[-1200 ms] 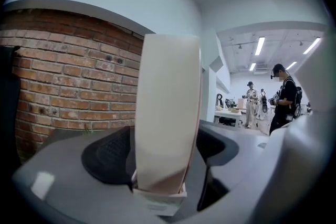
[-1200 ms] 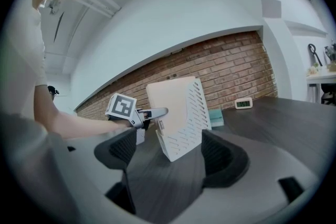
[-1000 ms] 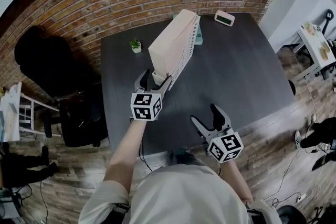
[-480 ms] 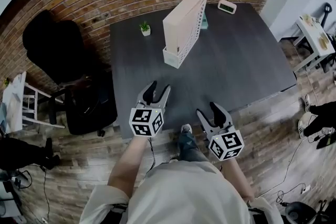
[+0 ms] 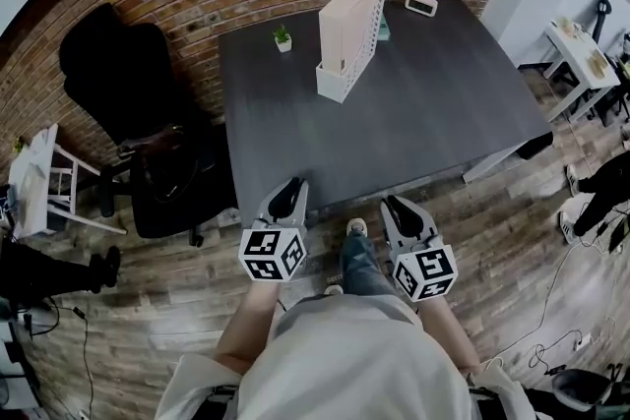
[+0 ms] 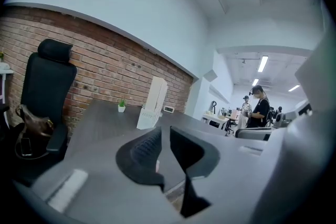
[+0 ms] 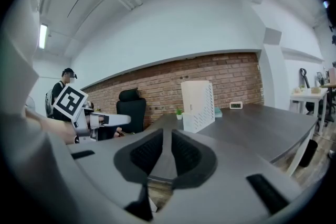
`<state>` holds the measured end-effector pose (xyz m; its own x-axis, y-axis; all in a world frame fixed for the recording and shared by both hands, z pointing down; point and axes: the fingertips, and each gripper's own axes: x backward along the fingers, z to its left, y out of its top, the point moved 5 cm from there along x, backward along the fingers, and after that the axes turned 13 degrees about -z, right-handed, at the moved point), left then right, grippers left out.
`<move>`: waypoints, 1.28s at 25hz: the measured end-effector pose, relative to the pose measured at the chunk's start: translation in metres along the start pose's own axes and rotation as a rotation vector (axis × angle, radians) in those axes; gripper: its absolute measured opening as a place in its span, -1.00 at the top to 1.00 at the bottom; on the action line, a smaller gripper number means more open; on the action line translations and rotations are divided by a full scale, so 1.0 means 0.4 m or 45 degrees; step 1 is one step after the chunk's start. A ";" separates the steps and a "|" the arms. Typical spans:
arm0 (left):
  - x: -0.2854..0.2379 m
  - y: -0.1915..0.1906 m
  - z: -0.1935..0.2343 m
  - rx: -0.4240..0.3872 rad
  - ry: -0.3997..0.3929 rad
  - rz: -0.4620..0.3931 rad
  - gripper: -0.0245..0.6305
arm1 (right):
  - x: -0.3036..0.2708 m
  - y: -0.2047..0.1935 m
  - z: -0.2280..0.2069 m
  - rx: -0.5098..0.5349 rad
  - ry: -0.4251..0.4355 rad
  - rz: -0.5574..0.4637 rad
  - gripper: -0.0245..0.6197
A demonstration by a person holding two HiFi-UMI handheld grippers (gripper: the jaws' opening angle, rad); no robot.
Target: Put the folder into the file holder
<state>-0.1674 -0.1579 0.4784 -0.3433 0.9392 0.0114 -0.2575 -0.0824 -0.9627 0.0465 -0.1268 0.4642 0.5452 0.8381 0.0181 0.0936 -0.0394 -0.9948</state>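
A white perforated file holder (image 5: 336, 82) stands upright at the back of the dark table (image 5: 433, 118), with the beige folder (image 5: 344, 18) standing inside it. It also shows far off as the file holder (image 6: 153, 103) in the left gripper view and the file holder (image 7: 200, 104) in the right gripper view. My left gripper (image 5: 289, 189) and right gripper (image 5: 395, 206) hover over the wooden floor just short of the table's near edge, well away from the holder. Both sets of jaws are closing to a narrow gap, with nothing between them.
A small potted plant (image 5: 283, 38), a white clock (image 5: 421, 4) and a teal book (image 5: 384, 30) sit at the table's back. A black office chair (image 5: 118, 79) stands left of the table. A white side table (image 5: 588, 64) stands at right, a person (image 6: 259, 111) beyond.
Both grippers drew back from the table and now hang over the floor. Their jaws went from wide apart to nearly together. The left gripper left the holder, which stays upright.
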 end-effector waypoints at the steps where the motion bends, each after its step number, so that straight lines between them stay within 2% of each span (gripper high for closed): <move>1: 0.027 -0.004 -0.001 0.007 0.008 0.002 0.76 | 0.012 0.001 0.012 0.005 0.001 -0.004 0.76; 5: 0.135 -0.017 -0.007 0.025 0.040 0.004 0.85 | 0.056 -0.002 0.055 0.019 0.017 -0.013 0.90; 12: 0.244 -0.018 -0.018 0.008 0.056 -0.008 0.89 | 0.100 -0.013 0.101 0.003 0.037 -0.040 0.91; 17: 0.248 -0.011 -0.030 -0.018 0.032 0.004 0.89 | 0.103 -0.013 0.108 0.075 0.028 -0.001 0.92; 32: 0.222 0.007 -0.045 -0.030 -0.014 0.000 0.89 | 0.092 -0.002 0.104 0.060 0.006 -0.012 0.92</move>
<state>-0.1824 -0.0687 0.4719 -0.3535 0.9353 0.0142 -0.2360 -0.0745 -0.9689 0.0317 -0.0734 0.4614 0.5481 0.8360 0.0276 0.0596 -0.0061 -0.9982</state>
